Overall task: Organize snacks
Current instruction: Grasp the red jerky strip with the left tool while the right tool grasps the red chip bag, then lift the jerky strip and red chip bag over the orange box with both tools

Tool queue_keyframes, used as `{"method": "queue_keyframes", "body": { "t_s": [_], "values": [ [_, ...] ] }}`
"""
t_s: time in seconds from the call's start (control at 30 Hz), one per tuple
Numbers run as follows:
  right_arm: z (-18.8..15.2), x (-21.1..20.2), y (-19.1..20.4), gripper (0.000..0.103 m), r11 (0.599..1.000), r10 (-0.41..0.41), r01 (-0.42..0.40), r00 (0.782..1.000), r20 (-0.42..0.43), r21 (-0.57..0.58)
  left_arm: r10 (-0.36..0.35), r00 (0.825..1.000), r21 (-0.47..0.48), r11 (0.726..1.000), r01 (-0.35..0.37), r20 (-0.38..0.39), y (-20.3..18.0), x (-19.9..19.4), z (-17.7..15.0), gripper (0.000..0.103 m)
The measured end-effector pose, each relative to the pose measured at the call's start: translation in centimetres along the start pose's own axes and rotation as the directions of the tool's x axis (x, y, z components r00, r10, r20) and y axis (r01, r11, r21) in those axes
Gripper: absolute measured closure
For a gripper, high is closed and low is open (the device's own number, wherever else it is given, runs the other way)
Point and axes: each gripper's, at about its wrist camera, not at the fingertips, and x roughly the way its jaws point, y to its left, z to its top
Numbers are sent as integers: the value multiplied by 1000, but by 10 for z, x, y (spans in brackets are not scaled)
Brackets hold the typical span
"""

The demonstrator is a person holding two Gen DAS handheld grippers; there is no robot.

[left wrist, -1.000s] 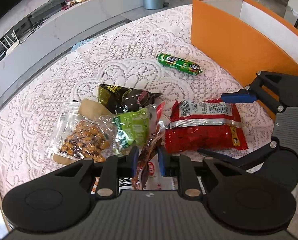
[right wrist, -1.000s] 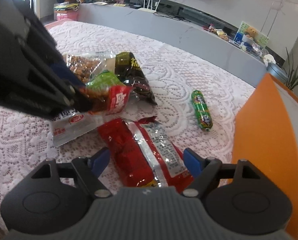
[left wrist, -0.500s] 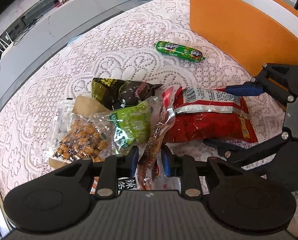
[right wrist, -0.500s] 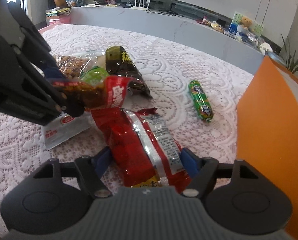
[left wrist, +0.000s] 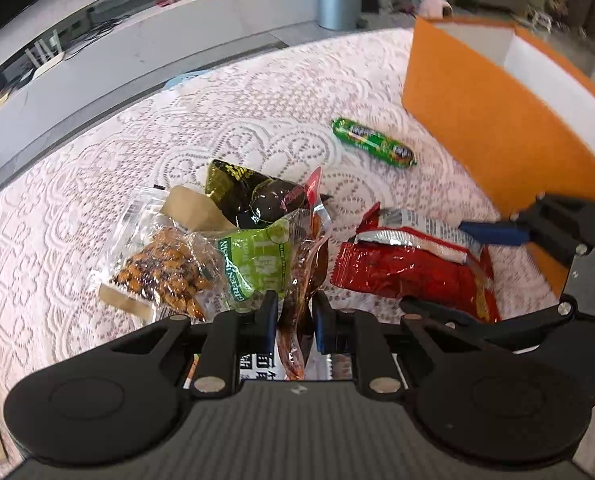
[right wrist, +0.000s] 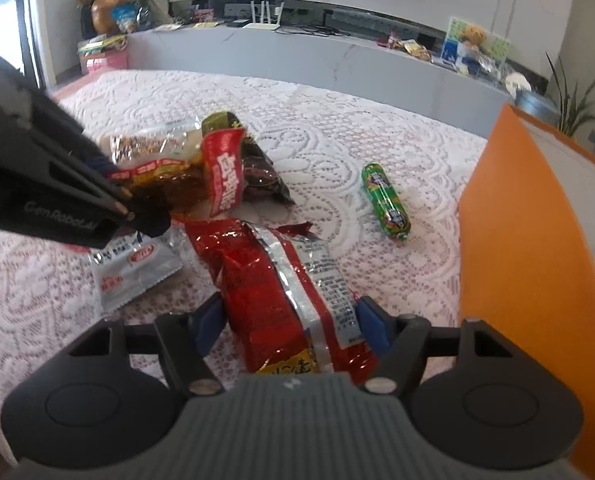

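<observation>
Presently the left gripper (left wrist: 294,314) is clamped on a slim clear-and-red packet of brown dried meat (left wrist: 304,276), its jaws having just closed further, while the right gripper (right wrist: 287,322) straddles the crinkly red foil snack bag (right wrist: 281,284) on the lace tablecloth (right wrist: 377,152), jaws narrowing. Recommended: seat both blue pads squarely on the bag's flanks before lifting, then carry each item clear of the pile to the orange-walled box (right wrist: 529,240).

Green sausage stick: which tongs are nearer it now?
Right. The right tongs straddle the red snack bag beside the green sausage stick; the left tongs sit farther away.
</observation>
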Motion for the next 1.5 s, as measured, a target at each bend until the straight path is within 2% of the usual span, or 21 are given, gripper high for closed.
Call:
{"method": "queue_keyframes", "body": {
  "t_s": [0.3, 0.57, 0.8, 0.97, 1.2, 1.37, 1.5],
  "values": [
    [3, -22, -16, 35, 977, 92, -88, 996, -11, 192, 5, 999, -103, 995, 0, 47, -1, -29, -7, 84],
    [4, -69, -13, 35, 979, 63, -77, 995, 78, 187, 0, 995, -190, 982, 18, 95, -8, -56, -17, 84],
    [10, -115, -22, 35, 975, 51, -87, 983, 174, 205, -9, 990, -216, 976, 39, 139, -19, -86, -15, 84],
    [10, -148, -33, 35, 976, 20, -70, 972, 233, 208, -25, 981, -210, 976, 65, 190, -34, -108, -6, 84],
    [6, -193, -62, 35, 974, -47, -24, 952, 303, 226, -79, 958, -155, 980, 126, 276, -68, -135, 20, 84],
    [-2, -219, -91, 35, 967, -88, 2, 940, 330, 253, -112, 947, -81, 986, 142, 301, -101, -140, 44, 84],
    [-6, -236, -116, 35, 964, -126, 36, 934, 333, 264, -161, 944, -43, 983, 181, 289, -126, -131, 65, 84]
  ]
}}
